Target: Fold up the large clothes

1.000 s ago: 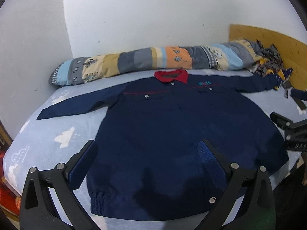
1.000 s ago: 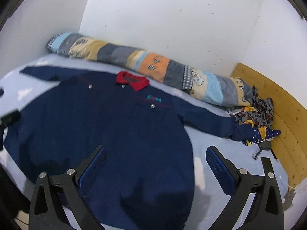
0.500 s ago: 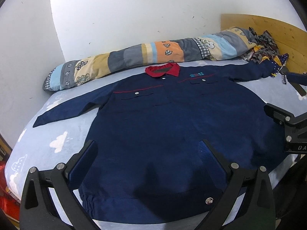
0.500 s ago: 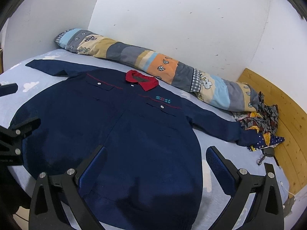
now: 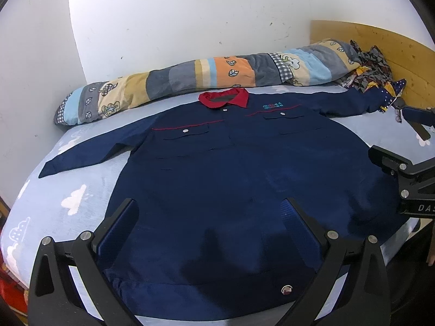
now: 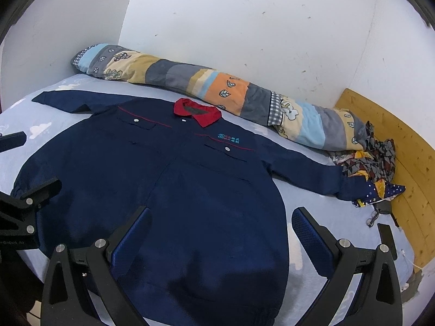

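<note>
The big dark blue work jacket with the red collar (image 5: 231, 179) lies flat on its back, spread out in the middle of the bed. Its front faces up, and you can see silver snap buttons and two chest pockets with thin red lines over them. Small light blue letters (image 6: 229, 137) sit on one side of the chest. Both long sleeves stretch out to the sides. One sleeve end (image 5: 54, 167) rests on the sheet near the wall. The other sleeve end (image 6: 345, 190) touches a heap of patterned cloth.

Your left gripper (image 5: 208, 222) hangs just over the bottom part of the jacket. Its two black fingers with blue pads (image 5: 295, 224) are spread wide and hold nothing. Your right gripper (image 6: 221, 232) hangs over the jacket's other bottom side, near its edge. Its fingers are spread wide too, with nothing between them.

The jacket lies on a light blue bed sheet with white clouds (image 5: 73, 203). Behind the collar, along the white wall (image 5: 190, 19), lies a long rolled blanket with orange, grey, tan and blue patches (image 5: 217, 73). The heap of colourful patterned cloth (image 6: 372, 165) sits in the corner beside a light wooden board (image 6: 407, 146). A small dark thing (image 6: 384, 206) lies on the sheet near the heap, but you cannot tell what it is.
</note>
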The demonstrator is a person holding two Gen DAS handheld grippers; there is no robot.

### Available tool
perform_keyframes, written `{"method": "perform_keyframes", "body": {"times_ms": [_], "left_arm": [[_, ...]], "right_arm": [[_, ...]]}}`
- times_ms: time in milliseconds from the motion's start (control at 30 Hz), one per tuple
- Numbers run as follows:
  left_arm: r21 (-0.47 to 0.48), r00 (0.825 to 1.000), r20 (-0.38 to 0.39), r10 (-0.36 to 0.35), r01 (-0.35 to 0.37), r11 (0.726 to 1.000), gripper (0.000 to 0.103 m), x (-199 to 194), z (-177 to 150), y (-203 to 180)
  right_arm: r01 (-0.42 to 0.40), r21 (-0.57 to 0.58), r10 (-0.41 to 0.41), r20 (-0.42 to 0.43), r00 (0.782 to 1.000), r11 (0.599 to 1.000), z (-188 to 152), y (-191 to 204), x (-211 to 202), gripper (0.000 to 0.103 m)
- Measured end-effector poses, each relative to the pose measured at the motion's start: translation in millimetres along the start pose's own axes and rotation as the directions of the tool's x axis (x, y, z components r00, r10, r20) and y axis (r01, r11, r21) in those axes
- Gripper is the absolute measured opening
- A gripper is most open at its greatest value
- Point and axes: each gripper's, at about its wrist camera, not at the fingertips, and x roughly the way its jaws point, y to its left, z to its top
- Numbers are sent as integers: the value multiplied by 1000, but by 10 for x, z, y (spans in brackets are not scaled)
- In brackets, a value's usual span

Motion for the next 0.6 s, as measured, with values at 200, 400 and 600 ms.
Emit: {"method": "perform_keyframes", "body": {"times_ms": [200,400,600], "left_arm": [[-21,1000,-13,-21,20,1000,103,54,34,-4],[-40,998,-37,-54,52,998,103,157,84,-16],[-30,996,-45,-81,79,996,103,254,139,-97]], "right_arm": [[-4,27,5,-13,1000,1000,3,-72,34,103],[-9,68,12,-36,999,998,28,-169,112,103],[-27,138,37,-73,997,990,44,-300,238,103]]}}
